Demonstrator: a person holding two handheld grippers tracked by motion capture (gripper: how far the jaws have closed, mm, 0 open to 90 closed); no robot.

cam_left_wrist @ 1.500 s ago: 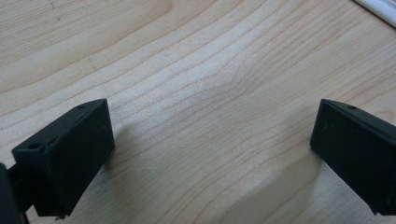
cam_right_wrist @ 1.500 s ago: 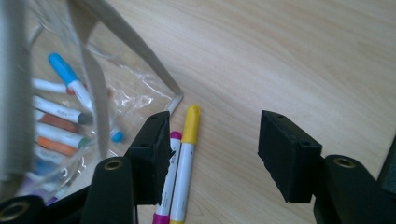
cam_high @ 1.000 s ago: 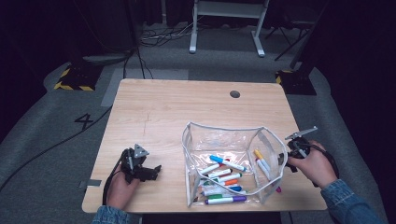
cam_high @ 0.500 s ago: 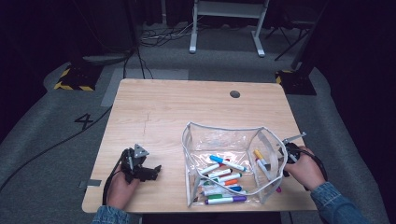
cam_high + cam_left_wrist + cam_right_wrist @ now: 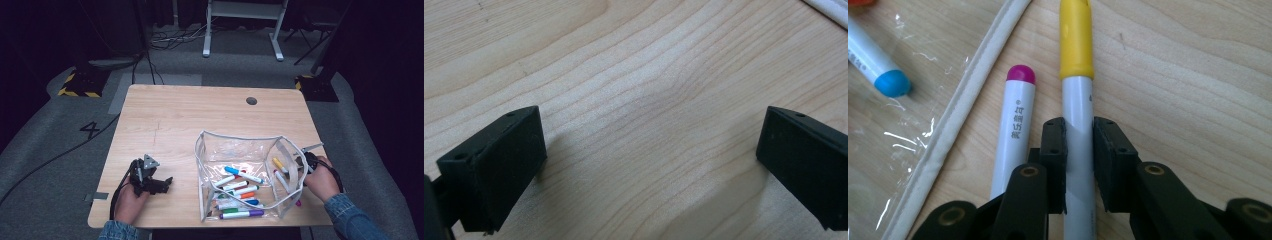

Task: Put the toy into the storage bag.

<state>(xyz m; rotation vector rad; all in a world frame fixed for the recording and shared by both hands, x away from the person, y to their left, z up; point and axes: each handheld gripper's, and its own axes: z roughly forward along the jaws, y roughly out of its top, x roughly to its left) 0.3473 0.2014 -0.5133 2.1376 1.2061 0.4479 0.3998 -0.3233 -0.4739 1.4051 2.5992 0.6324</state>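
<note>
A clear plastic pouch (image 5: pixel 240 150) with a white rim stands open on the wooden table (image 5: pixel 190 120), with several coloured markers inside. My right gripper (image 5: pixel 1078 135) is at the pouch's right end (image 5: pixel 299 167). Its jaws have just been closing and now press on the white barrel of a yellow-capped marker (image 5: pixel 1076 45), which lies on the wood. A magenta-capped marker (image 5: pixel 1018 115) lies alongside it, beside the pouch rim (image 5: pixel 973 85). My left gripper (image 5: pixel 162 184) rests near the table's front left. Its jaws stand wide apart over bare wood (image 5: pixel 649 150) with nothing between them.
A blue-capped marker (image 5: pixel 878 65) lies inside the pouch behind the clear wall. A round cable hole (image 5: pixel 251 100) is at the table's back right. The table's front edge runs close to both hands. Cables and a stand's legs (image 5: pixel 240 30) are on the floor beyond.
My right hand has sunk and moved in toward the pouch's right end, and its jaws have closed on the yellow-capped marker. The left hand has stayed put.
</note>
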